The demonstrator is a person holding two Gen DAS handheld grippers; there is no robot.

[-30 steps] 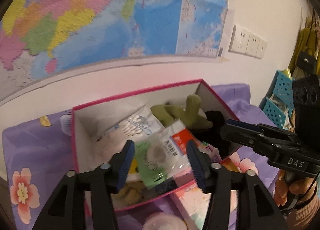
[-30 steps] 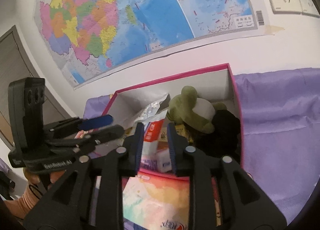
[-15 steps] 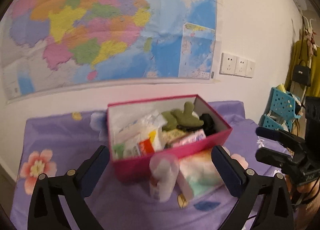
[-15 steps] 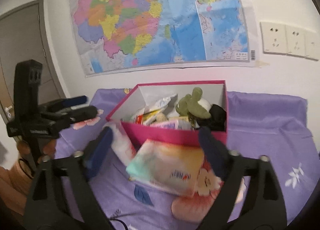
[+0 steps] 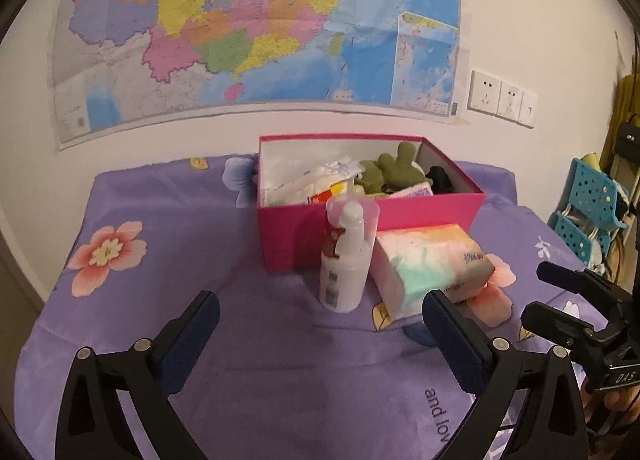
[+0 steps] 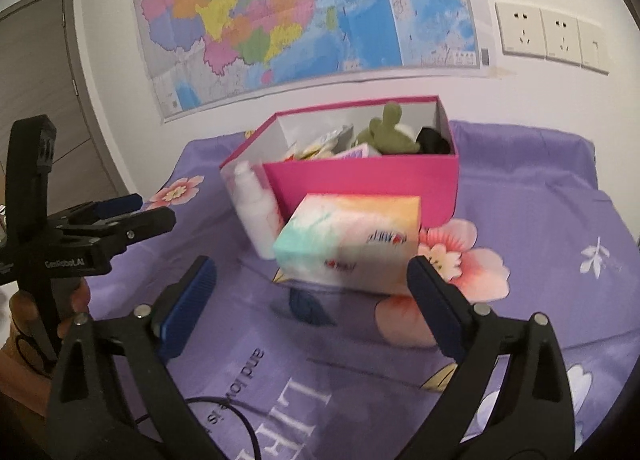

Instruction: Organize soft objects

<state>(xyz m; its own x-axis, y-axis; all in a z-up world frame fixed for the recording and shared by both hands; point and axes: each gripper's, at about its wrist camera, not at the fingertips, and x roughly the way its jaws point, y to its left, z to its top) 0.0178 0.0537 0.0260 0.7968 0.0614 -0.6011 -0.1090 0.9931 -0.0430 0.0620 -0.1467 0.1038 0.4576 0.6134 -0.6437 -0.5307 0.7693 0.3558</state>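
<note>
A pink box [image 5: 384, 216] [image 6: 360, 184] stands on the purple cloth and holds a green plush toy [image 5: 394, 170] [image 6: 386, 134], a black soft item [image 5: 440, 179] [image 6: 432, 142] and several white and pink packets [image 5: 316, 186]. A pastel tissue pack [image 5: 430, 264] [image 6: 352, 242] lies in front of the box. My left gripper [image 5: 320, 334] is open and empty, well short of the box. My right gripper [image 6: 312, 300] is open and empty, just in front of the tissue pack. Each gripper also shows in the other's view.
A white pump bottle [image 5: 346, 256] [image 6: 256, 216] stands against the box's front. The table has a purple flowered cloth [image 5: 160, 252] [image 6: 540, 228]. A map hangs on the wall behind. A blue basket rack [image 5: 592, 212] stands at the right. A cable [image 6: 224, 412] lies near the front edge.
Both grippers pulled back from above the box and opened wide. The right one was nearly shut a second ago. The box, bottle and tissue pack now sit farther ahead.
</note>
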